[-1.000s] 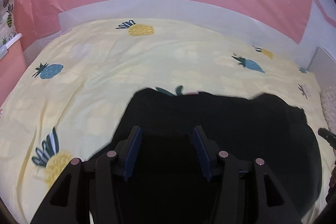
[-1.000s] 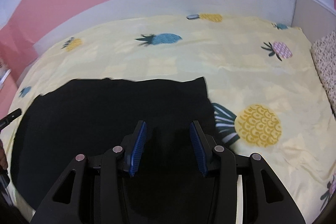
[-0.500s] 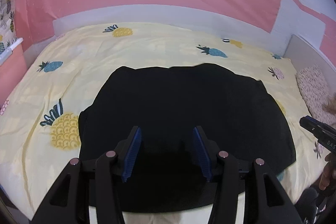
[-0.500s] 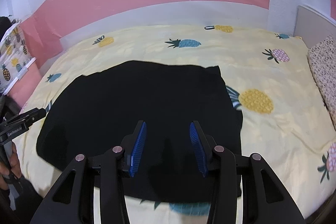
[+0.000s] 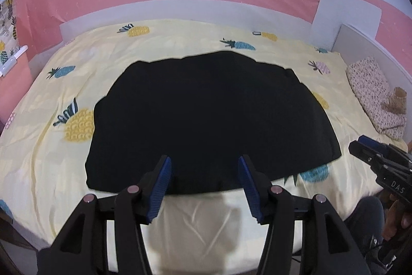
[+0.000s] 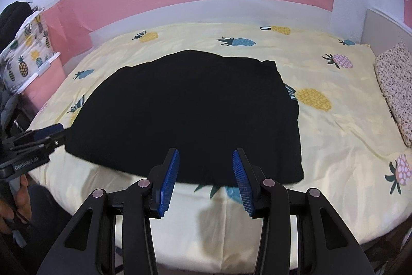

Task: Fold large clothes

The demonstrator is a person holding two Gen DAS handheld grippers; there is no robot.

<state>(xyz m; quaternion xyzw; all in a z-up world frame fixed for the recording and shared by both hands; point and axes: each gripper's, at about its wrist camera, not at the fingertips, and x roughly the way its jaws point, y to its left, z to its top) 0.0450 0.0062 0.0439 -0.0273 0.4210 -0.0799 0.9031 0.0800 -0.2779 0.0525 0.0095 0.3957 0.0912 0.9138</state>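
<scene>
A black garment [image 5: 206,117] lies flat mid-bed [image 5: 38,159], seemingly between folds. Both the left gripper [image 5: 204,181] and right gripper [image 6: 204,178] hover spread and empty near its near edge, the left's jaws having just opened wider. Next likely needs each pinching an edge.

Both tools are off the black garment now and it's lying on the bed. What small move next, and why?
Probably bring both open, empty tools, left tool and right tool, down to the garment's near edge to pinch it, one toward each corner. It lies fairly flat on the sheet, and that edge sits closest.
</scene>
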